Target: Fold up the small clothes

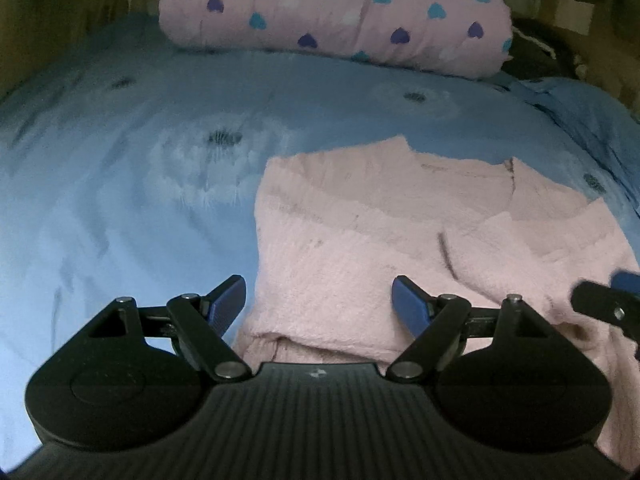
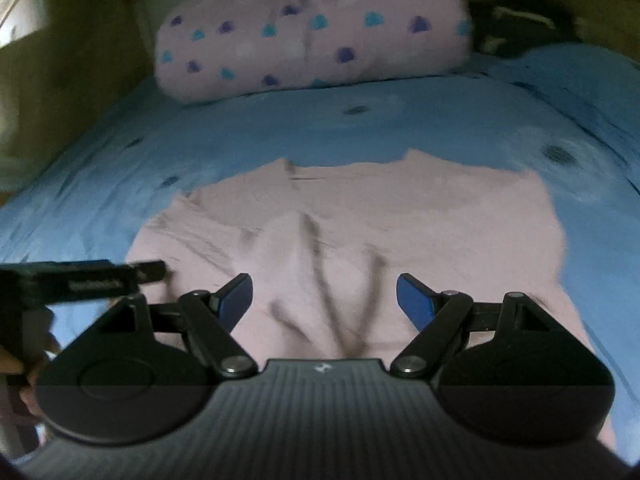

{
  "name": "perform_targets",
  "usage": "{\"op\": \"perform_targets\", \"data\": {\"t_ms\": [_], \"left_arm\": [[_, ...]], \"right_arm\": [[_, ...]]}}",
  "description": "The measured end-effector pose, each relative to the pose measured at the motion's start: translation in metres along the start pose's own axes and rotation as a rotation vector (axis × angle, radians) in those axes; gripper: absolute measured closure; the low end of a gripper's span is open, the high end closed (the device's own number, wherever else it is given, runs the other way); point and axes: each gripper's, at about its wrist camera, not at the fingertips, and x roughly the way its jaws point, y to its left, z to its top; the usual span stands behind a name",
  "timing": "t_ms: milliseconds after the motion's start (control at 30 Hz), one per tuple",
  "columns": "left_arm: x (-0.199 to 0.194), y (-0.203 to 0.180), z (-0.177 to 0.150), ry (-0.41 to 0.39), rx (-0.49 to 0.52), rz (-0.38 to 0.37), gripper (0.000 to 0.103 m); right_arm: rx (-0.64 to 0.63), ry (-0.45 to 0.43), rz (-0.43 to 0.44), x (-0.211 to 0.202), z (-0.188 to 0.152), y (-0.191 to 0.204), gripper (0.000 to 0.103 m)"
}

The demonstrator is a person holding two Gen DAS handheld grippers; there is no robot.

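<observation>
A blue bedsheet [image 1: 120, 200] with dark flower prints — at its far end, a heart-patterned pink quilt [image 1: 332, 12].

Garment: pink fuzzy sweater [image 1: 360, 248], partly folded, creased
Position: laid flat on the blue bedsheet [image 1: 120, 200]

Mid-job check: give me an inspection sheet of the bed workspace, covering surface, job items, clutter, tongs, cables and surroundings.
Surface: blue floral bedsheet, lightly creased.
Job's things: fuzzy pale pink knit garment lying spread on the sheet, partly folded, wrinkled near the right tongs.
Clutter: rolled pink quilt with heart print at the far end; dark bundle beside it, too dim to identify.
Grippers: left tongs open over the garment's left edge, holding nothing; right tongs open above the garment, holding nothing.
Cables: nothing seen.
Surroundings: dim walls, details unclear.
</observation>
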Motion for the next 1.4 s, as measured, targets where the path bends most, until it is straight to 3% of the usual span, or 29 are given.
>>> {"op": "perform_targets", "data": {"t_ms": [133, 233, 300, 400, 433, 467, 500, 567, 667, 800, 933, 1033, 1100, 1300, 1400], "left_arm": [[0.013, 0.006, 0.005, 0.056, -0.078, -0.031, 0.019], [0.012, 0.002, 0.009, 0.056, -0.061, -0.024, 0.020], [0.013, 0.002, 0.011, 0.054, -0.048, 0.014, 0.020], [0.014, 0.010, 0.013, 0.066, -0.094, -0.032, 0.020], [0.013, 0.012, 0.013, 0.068, -0.106, -0.045, 0.020], [0.012, 0.011, 0.014, 0.065, -0.106, -0.047, 0.020], [0.011, 0.010, 0.014, 0.058, -0.096, -0.040, 0.020], [0.009, 0.005, 0.015, 0.042, -0.074, -0.027, 0.020], [-0.002, 0.002, 0.017, 0.001, -0.071, -0.067, 0.020], [-0.014, -0.005, 0.021, -0.049, -0.044, -0.057, 0.020], [-0.011, -0.008, 0.018, -0.029, -0.031, -0.053, 0.019], [-0.003, -0.010, 0.013, 0.007, -0.021, -0.035, 0.019], [0.004, -0.011, 0.009, 0.043, -0.002, -0.025, 0.019], [0.017, -0.012, 0.001, 0.093, 0.012, -0.012, 0.019], [0.018, -0.010, 0.000, 0.097, 0.006, -0.017, 0.019]], "right_arm": [[-0.102, 0.118, 0.032, 0.038, 0.021, 0.021, 0.023], [-0.149, 0.175, 0.038, 0.060, 0.025, 0.035, 0.023], [-0.167, 0.187, 0.036, 0.068, 0.026, 0.039, 0.029], [-0.175, 0.198, 0.030, 0.075, 0.027, 0.039, 0.038], [-0.183, 0.202, 0.022, 0.077, 0.027, 0.038, 0.050], [-0.189, 0.199, 0.012, 0.077, 0.028, 0.038, 0.077], [-0.195, 0.192, -0.009, 0.076, 0.028, 0.037, 0.087], [-0.225, 0.165, -0.065, 0.072, 0.032, 0.040, 0.087], [-0.296, 0.062, -0.129, 0.054, 0.048, 0.044, 0.088], [-0.267, -0.091, -0.174, 0.013, 0.082, 0.030, 0.088], [-0.224, -0.262, -0.270, -0.030, 0.103, 0.006, 0.088], [-0.138, -0.355, -0.332, -0.050, 0.098, -0.022, 0.088], [-0.086, -0.349, -0.363, -0.049, 0.084, -0.045, 0.088], [0.048, -0.082, -0.426, 0.007, 0.019, -0.107, 0.086], [0.120, -0.037, -0.422, 0.016, -0.002, -0.132, 0.078]]}}
